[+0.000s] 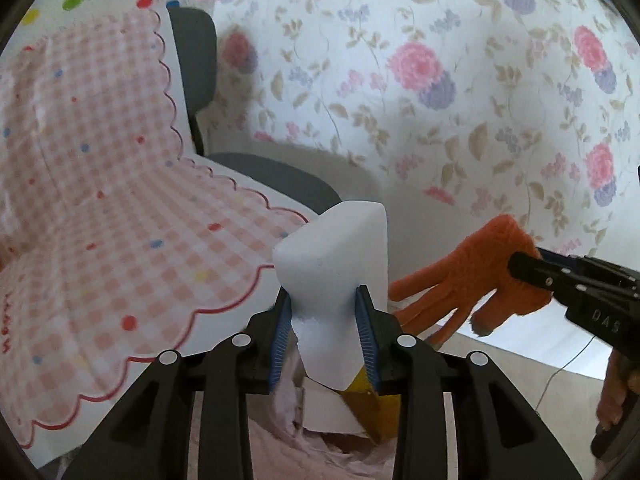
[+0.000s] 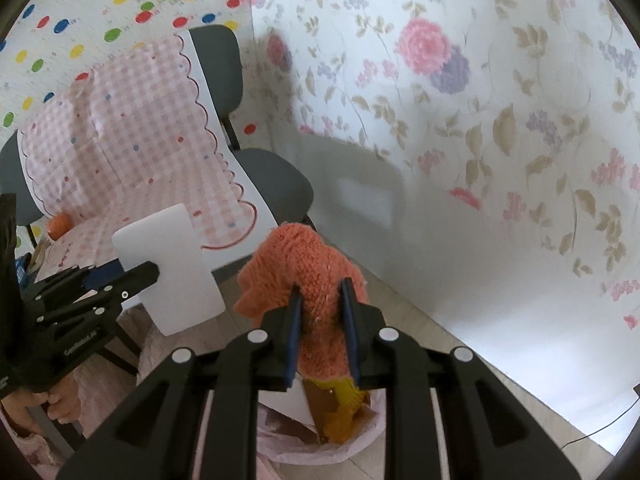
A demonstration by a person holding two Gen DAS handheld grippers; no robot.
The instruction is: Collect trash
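— Above the pink bag (image 2: 360, 446), what's held?
— Left gripper (image 1: 324, 334) clamps a white foam block (image 1: 336, 256); right gripper (image 2: 322, 334) pinches an orange knit glove (image 2: 308, 268).
— And below?
— White and yellow scraps (image 2: 340, 412) lie in the bag, beside the chair (image 2: 272, 184) draped in pink gingham cloth (image 2: 136, 136).

Floral wallpaper (image 2: 460, 92), pink and violet blooms with tan leaves on white, covers the right-hand wall. Adjoining wall at left carries a multicoloured dot pattern (image 2: 120, 4). Grey chair (image 2: 276, 184) stands in the corner, a pink gingham cloth with red scalloped edge (image 2: 132, 128) draped over its back and seat. Pale wood-look floor (image 2: 420, 320) below. Thin dark cable (image 2: 604, 426) lies on the floor at right. Soft daylight, chair's shadow cast on the floral wall.
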